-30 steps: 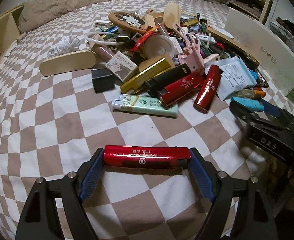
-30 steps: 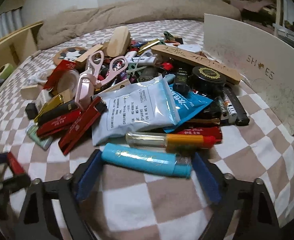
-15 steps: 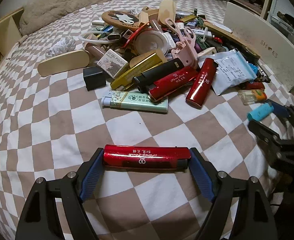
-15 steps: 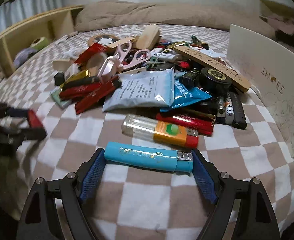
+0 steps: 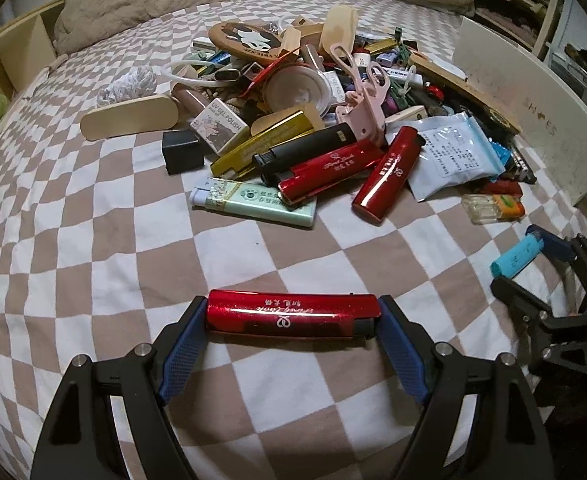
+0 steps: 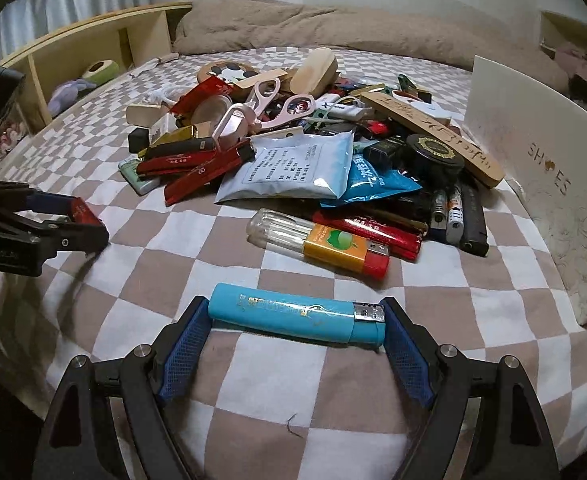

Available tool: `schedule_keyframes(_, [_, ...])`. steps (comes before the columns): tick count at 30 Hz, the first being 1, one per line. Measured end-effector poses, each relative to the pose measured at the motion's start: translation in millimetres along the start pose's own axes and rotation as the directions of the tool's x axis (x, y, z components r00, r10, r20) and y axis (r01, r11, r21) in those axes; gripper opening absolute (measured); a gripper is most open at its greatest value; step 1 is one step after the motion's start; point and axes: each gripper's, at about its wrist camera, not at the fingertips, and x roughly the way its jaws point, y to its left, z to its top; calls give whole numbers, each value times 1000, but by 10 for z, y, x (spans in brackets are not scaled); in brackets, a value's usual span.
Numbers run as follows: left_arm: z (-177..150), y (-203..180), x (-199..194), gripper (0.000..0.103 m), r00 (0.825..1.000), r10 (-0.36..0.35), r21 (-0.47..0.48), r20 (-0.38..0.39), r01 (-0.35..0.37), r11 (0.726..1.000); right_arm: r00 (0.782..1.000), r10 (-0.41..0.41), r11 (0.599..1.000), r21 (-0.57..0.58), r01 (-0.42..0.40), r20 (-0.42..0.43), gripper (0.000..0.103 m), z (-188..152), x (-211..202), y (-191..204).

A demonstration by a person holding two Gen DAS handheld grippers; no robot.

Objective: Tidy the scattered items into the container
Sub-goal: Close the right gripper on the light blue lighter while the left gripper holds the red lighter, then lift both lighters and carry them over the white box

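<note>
A bed covered in a soft brown-and-white checked sheet carries a heap of small scattered objects.

The left gripper, black with blue ribbed pads, is closed lengthwise on a glossy red metallic lighter, one pad pressing on each end. It hangs over the bare sheet, on the near side of the heap. The right gripper has the same build and clamps a smooth sky-blue plastic lighter with a silver metal cap end to end, also on the near side of the heap, over the checks.

Nearest that blue lighter lies a clear plastic lighter with an orange label and red end. Further into the heap are more shiny red lighters, a matte black one, a mint-green one, a crinkled pale blue foil pouch, pink plastic scissors and flat rounded wooden pieces.

To the right of the heap stands a white flat-sided box lettered "SHOES". Only its outer wall shows, so its contents cannot be told.
</note>
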Motion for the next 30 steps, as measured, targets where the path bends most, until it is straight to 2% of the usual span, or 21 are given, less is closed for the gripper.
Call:
schedule_keyframes(11, [-34, -192, -86, 83, 996, 65, -12, 57, -64, 998, 997, 80, 996, 27, -80, 6, 84, 61, -60, -111])
schedule_keyframes(14, [-36, -218, -120, 83, 996, 55, -39, 71, -52, 998, 994, 107, 994, 29, -107, 2, 84, 101, -71, -140])
schedule_keyframes(21, [-56, -304, -258, 83, 992, 49, -70, 116, -41, 997, 994, 97, 995, -18, -97, 39, 84, 219, -205, -208])
schedule_keyframes(30, [63, -424, -527, 83, 976, 54, -71, 210, -40, 997, 988, 121, 993, -23, -119, 99, 84, 403, -443, -391])
